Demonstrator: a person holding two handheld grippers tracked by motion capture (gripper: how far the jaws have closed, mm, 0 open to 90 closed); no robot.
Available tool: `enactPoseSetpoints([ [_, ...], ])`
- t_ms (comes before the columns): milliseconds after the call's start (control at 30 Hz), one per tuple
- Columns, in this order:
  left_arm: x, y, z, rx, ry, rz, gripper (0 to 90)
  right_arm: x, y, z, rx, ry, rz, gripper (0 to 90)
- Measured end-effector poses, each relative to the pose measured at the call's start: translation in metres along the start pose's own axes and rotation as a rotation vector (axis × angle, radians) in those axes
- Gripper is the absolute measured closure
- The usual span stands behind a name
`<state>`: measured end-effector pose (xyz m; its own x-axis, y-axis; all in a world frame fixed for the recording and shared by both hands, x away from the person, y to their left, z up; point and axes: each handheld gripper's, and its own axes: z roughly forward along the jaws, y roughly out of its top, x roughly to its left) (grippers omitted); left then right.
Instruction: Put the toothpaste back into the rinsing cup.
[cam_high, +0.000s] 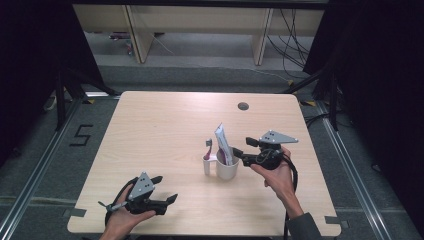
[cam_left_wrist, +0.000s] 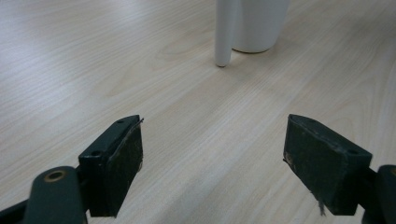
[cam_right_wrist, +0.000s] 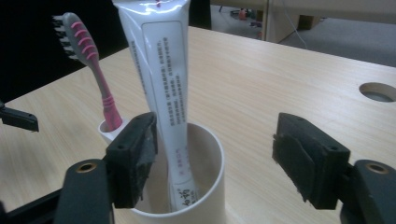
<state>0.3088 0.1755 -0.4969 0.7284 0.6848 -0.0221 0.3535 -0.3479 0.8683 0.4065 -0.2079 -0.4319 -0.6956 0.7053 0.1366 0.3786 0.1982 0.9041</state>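
Note:
A white cup (cam_high: 227, 171) stands right of the table's middle, with a white toothpaste tube (cam_high: 222, 142) upright in it. A narrow white holder (cam_high: 207, 165) on the cup's left side carries a pink toothbrush (cam_high: 208, 147), bristles up. My right gripper (cam_high: 242, 147) is just to the right of the cup and is open. In the right gripper view its jaws (cam_right_wrist: 215, 137) straddle the cup (cam_right_wrist: 187, 217); the tube (cam_right_wrist: 163, 70) leans next to the left jaw, and the toothbrush (cam_right_wrist: 88, 51) is behind it. My left gripper (cam_high: 165, 189) rests open and empty near the front left edge.
The light wooden table (cam_high: 165, 125) has a round cable hole (cam_high: 243, 106) near its far edge. In the left gripper view the open jaws (cam_left_wrist: 212, 154) face bare wood, with the cup's base (cam_left_wrist: 257, 23) and holder (cam_left_wrist: 226, 32) farther off. Dark floor surrounds the table.

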Motion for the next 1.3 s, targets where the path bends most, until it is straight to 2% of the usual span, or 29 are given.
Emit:
enactPoseSetpoints([
  [33,0.000,0.000,0.000,0.003,0.005,0.000,19.6,-0.001,0.000,-0.002,-0.003,-0.015,-0.001,28.9],
  [67,0.000,0.000,-0.001,0.004,0.006,0.002,19.6,0.000,-0.001,-0.003,-0.001,-0.008,0.030,28.0],
  [100,0.001,0.000,-0.001,0.006,0.006,0.004,19.6,-0.002,-0.001,-0.005,0.000,-0.011,0.022,27.1],
  [167,0.001,0.000,-0.001,-0.003,0.004,-0.004,19.6,-0.002,-0.002,-0.008,0.005,-0.018,0.045,25.4],
  [200,0.001,0.000,-0.001,0.001,-0.001,-0.002,19.6,-0.004,-0.003,-0.009,-0.015,-0.038,0.015,24.6],
  [233,0.001,0.000,-0.001,0.002,0.001,-0.001,19.6,-0.001,-0.003,-0.011,0.001,-0.025,0.063,24.1],
  [267,0.001,0.000,-0.001,0.002,0.007,-0.003,19.6,-0.004,-0.003,-0.012,-0.003,-0.031,0.032,23.9],
  [300,0.001,0.000,-0.001,-0.004,0.003,-0.004,19.6,-0.002,-0.004,-0.014,-0.001,-0.027,0.055,23.8],
  [367,0.000,0.000,-0.001,0.003,0.010,-0.004,19.6,-0.004,-0.006,-0.017,-0.009,-0.036,0.034,23.5],
  [400,0.000,0.000,-0.001,-0.001,0.006,-0.004,19.6,-0.002,-0.007,-0.018,0.001,-0.034,0.071,23.3],
  [467,0.000,0.000,-0.001,-0.002,0.013,-0.014,19.6,-0.003,-0.010,-0.021,0.006,-0.036,0.075,23.1],
  [500,0.001,0.000,-0.001,-0.004,0.014,-0.017,19.6,-0.005,-0.012,-0.022,-0.003,-0.041,0.060,23.0],
  [600,0.002,0.000,-0.001,-0.008,0.013,-0.015,19.6,-0.008,-0.017,-0.027,0.007,-0.052,0.078,22.2],
  [667,0.002,0.001,-0.001,-0.015,0.012,-0.012,19.6,-0.013,-0.021,-0.030,0.011,-0.063,0.057,21.8],
  [700,0.001,0.001,-0.001,-0.015,0.013,-0.014,19.6,-0.013,-0.023,-0.031,0.018,-0.059,0.080,21.6],
  [800,0.001,0.001,-0.001,-0.015,0.012,-0.014,19.6,-0.015,-0.027,-0.036,0.017,-0.068,0.093,21.6],
  [833,0.002,0.001,-0.001,-0.012,0.009,-0.010,19.6,-0.014,-0.028,-0.037,0.016,-0.071,0.113,21.5],
  [900,0.002,0.001,-0.002,-0.011,0.012,-0.022,19.6,-0.018,-0.030,-0.040,0.023,-0.077,0.091,20.9],
  [967,0.003,0.000,-0.003,-0.009,0.020,-0.028,19.6,-0.018,-0.033,-0.043,0.022,-0.079,0.106,20.8],
  [1033,0.005,-0.001,-0.004,-0.009,0.017,-0.018,19.6,-0.020,-0.036,-0.046,0.029,-0.100,0.095,20.8],
  [1067,0.005,0.000,-0.005,-0.009,0.018,-0.015,19.6,-0.019,-0.037,-0.048,0.031,-0.103,0.117,20.7],
  [1100,0.004,0.000,-0.005,-0.012,0.021,-0.023,19.6,-0.020,-0.038,-0.051,0.030,-0.104,0.109,20.7],
  [1133,0.005,0.000,-0.005,-0.010,0.020,-0.019,19.6,-0.019,-0.039,-0.052,0.028,-0.103,0.129,20.6],
  [1200,0.005,-0.001,-0.004,-0.011,0.019,-0.021,19.6,-0.021,-0.042,-0.057,0.032,-0.115,0.117,20.3],
  [1267,0.005,-0.001,-0.004,-0.010,0.018,-0.018,19.6,-0.023,-0.046,-0.060,0.033,-0.122,0.126,19.8],
  [1300,0.005,-0.001,-0.004,-0.013,0.015,-0.017,19.6,-0.023,-0.048,-0.063,0.038,-0.142,0.123,19.7],
])
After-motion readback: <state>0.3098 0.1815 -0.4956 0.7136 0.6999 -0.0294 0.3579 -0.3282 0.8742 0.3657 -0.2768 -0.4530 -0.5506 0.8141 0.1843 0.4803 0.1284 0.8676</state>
